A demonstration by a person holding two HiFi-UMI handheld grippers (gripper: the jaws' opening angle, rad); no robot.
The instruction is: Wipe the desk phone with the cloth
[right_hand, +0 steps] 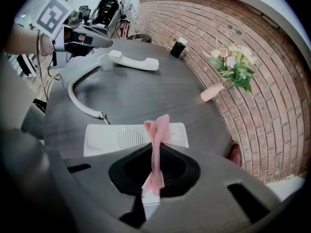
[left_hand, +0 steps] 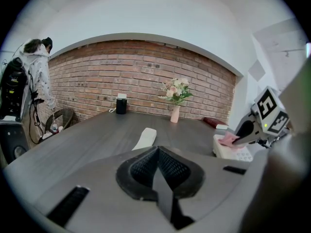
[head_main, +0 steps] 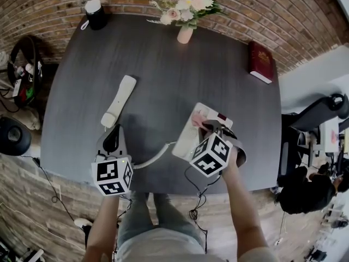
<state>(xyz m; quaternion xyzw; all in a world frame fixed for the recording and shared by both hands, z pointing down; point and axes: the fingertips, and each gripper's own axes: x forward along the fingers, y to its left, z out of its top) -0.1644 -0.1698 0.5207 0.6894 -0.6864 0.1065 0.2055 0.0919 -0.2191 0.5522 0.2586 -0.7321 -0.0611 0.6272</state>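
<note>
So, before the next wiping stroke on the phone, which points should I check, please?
1. Pink cloth clamped in the right gripper: ok.
2. Cloth above the white plastic phone base: ok; pressing on it: cannot tell.
3. White handset off the base, lying apart on the dark grey table: ok.
4. Base held steady: not ok; the left gripper is shut, empty, away from it.
5. White cord clear of the cloth: ok.
</note>
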